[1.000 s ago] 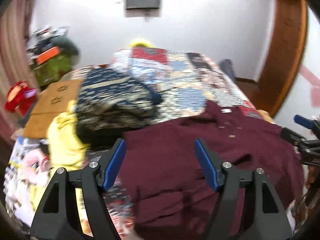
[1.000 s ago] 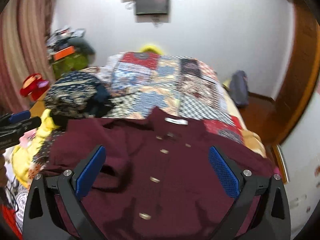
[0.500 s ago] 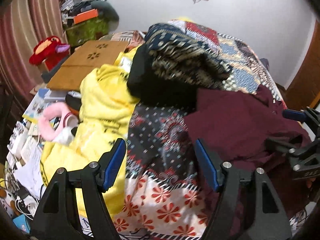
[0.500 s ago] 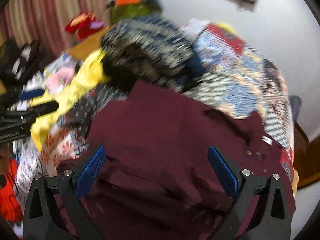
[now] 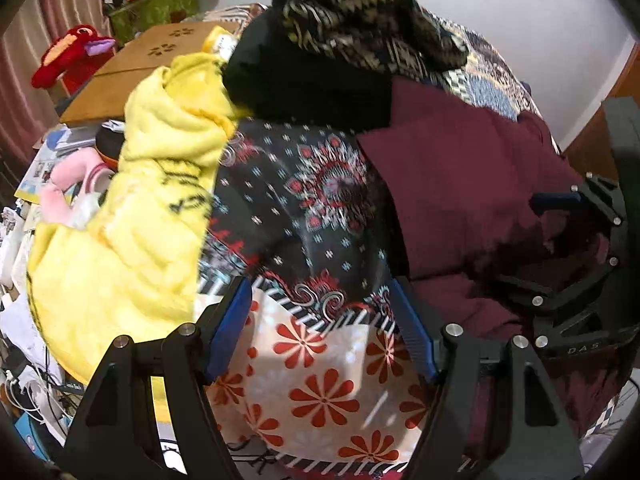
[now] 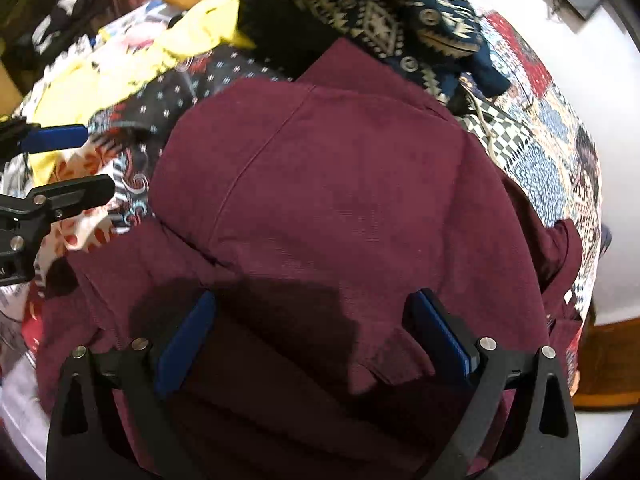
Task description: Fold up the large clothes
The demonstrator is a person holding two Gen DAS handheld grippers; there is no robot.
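Note:
A large maroon shirt [image 6: 340, 184] lies spread on the bed, its sleeve seam facing up; it also shows in the left wrist view [image 5: 472, 168] at the right. My right gripper [image 6: 316, 316] is open and empty, low over the shirt's near part. My left gripper [image 5: 320, 304] is open and empty, over a black and red floral cloth [image 5: 316, 216] just left of the shirt. Each gripper shows in the other's view: the right one [image 5: 560, 216] at the right edge, the left one [image 6: 68, 160] at the left edge.
A yellow garment [image 5: 152, 184] lies left of the floral cloth. A black garment [image 5: 304, 80] and a dark patterned bundle [image 5: 360, 20] are piled behind. A patchwork bedspread [image 6: 548, 136] covers the bed. Clutter, a red plush toy [image 5: 72, 56] and a cardboard sheet [image 5: 132, 72] sit at left.
Both grippers have dropped closer to the bed and swung left. The left now faces the floral cloth instead of the shirt; the right sits low over the maroon shirt. Both stayed open.

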